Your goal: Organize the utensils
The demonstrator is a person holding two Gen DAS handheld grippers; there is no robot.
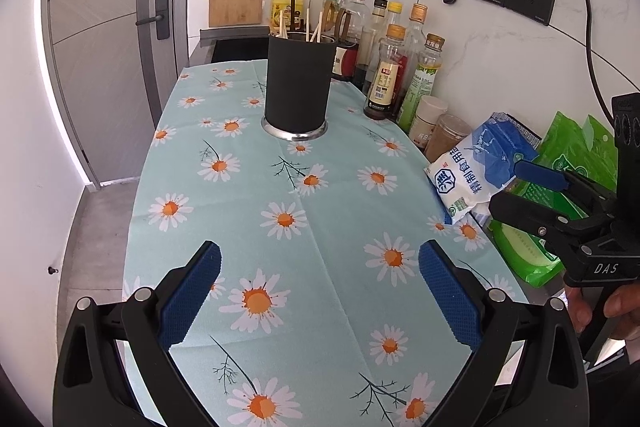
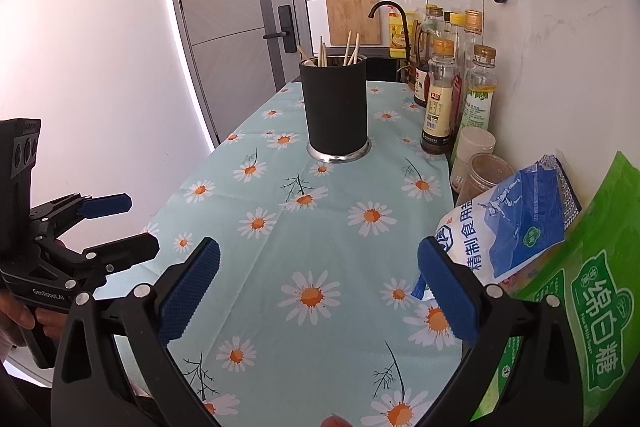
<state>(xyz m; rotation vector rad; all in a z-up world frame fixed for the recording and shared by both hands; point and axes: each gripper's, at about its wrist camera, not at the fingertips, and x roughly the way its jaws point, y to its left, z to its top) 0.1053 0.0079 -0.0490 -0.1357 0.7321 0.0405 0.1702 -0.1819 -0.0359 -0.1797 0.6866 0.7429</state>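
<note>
The left tongs stand wide open at the near end of the surface, their two blue ribbed pads well apart, with nothing between them. They point toward the far end, hovering above the surface. The right tongs are likewise spread wide and empty, aimed the same way. Seen from the left wrist, the right tongs sit at the right side, one blue-padded finger above the other, and a hand grips the handle below. From the right wrist, the left tongs show at the left, fingers parted, with a hand on the grip.
</note>
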